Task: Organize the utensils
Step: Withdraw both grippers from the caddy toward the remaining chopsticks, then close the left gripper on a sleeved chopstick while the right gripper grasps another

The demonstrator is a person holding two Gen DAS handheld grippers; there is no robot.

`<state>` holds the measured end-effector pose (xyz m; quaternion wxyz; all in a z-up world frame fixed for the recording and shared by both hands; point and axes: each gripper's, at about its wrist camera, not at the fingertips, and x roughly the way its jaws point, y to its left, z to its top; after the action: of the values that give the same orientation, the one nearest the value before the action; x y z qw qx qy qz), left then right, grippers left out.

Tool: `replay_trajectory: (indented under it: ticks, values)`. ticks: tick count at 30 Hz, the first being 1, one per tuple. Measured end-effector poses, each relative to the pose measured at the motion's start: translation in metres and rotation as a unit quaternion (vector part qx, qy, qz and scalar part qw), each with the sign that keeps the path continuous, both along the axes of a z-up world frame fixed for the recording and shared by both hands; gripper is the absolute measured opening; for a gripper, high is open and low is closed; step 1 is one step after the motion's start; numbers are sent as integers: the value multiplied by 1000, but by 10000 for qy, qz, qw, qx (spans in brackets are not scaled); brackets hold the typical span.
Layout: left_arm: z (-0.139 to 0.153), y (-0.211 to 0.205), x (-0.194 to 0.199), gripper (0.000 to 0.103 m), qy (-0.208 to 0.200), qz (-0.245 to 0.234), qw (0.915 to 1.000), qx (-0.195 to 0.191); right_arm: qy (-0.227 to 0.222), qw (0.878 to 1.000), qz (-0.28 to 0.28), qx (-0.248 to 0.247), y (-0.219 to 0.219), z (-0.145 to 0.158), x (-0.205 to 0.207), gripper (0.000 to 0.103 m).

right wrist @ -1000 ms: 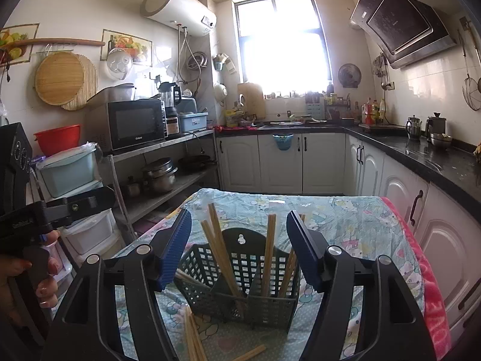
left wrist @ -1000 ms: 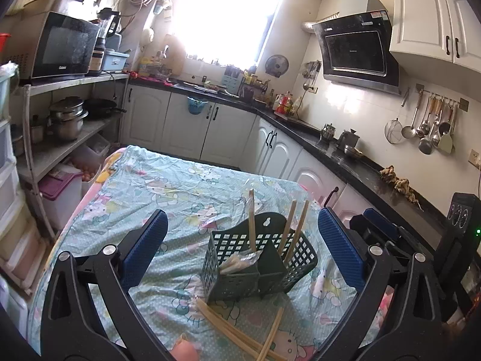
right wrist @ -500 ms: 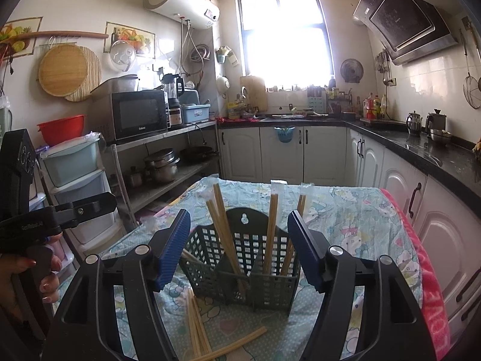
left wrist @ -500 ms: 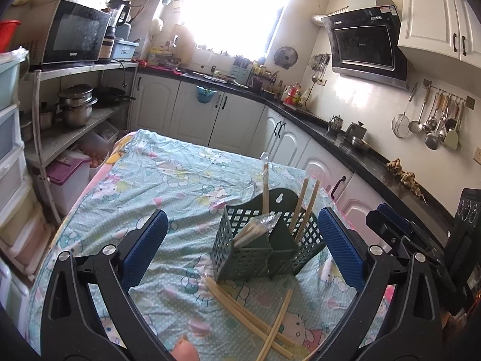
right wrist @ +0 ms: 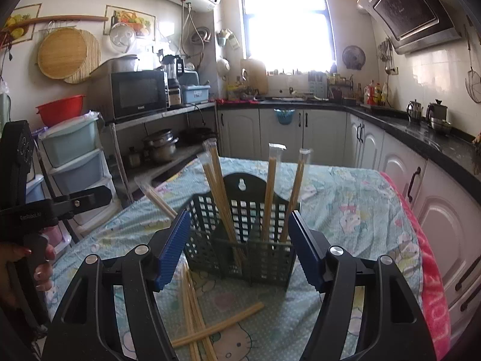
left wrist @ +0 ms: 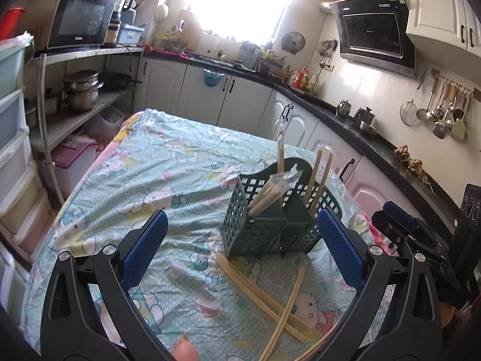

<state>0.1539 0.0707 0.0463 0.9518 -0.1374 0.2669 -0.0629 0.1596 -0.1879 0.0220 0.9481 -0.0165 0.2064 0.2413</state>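
Left gripper (left wrist: 240, 252): You hold it wide apart and empty, above the near part of the table (left wrist: 156, 162), aimed at the basket and the loose sticks.
Right gripper (right wrist: 240, 248): Your jaws are wide here too, gripping nothing, with the basket framed between them from the opposite side.
Basket (right wrist: 240, 240): The dark green utensil basket stands upright on the cloth, toward the table edge that faces the counter cabinets. It is light and unanchored; in my judgement, a nudge from either finger would slide or tip it.
Sorted chopsticks (right wrist: 272, 192): Several wrapped pairs already stand in the compartments, leaning at different angles. One bundle (left wrist: 270, 188) tilts far over a rim, so a bump could flip it back out.
Loose chopsticks (left wrist: 258, 285): A few wrapped pairs lie crossed on the cloth just in front of the basket, near your edge of the table. Because they overlap, pinching one risks dragging or scattering the others.
Wrappers: The clear sleeves look slippery; a shallow pinch may let a pair slide out on the lift.
Cloth (left wrist: 144, 180): It is wrinkled and loose, so a fingertip pressed low could snag it and pull the basket along.
Crowding: Both tools point at the same spot and could collide.
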Motion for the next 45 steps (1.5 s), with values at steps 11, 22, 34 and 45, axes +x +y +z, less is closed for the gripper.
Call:
replay_trajectory:
  ticks: [11,22,34,45]
  values:
    - [-40,-2,10,92,663,-67,9978,44,403,9986,-98,-341,-2,-31,10,65]
    - [-90,-3,29,42,1529,-260,9874,-304,920,9930,-166,-715,2,-70,25,65]
    - [-113,3,57,22,1879,-308,9787,-767,1254,9876,-128,-931,12,-93,38,61]
    - [-130,27,93,14,2133,-78,9636,-1611,1485,9834,-225,-1014,17,-109,51,60]
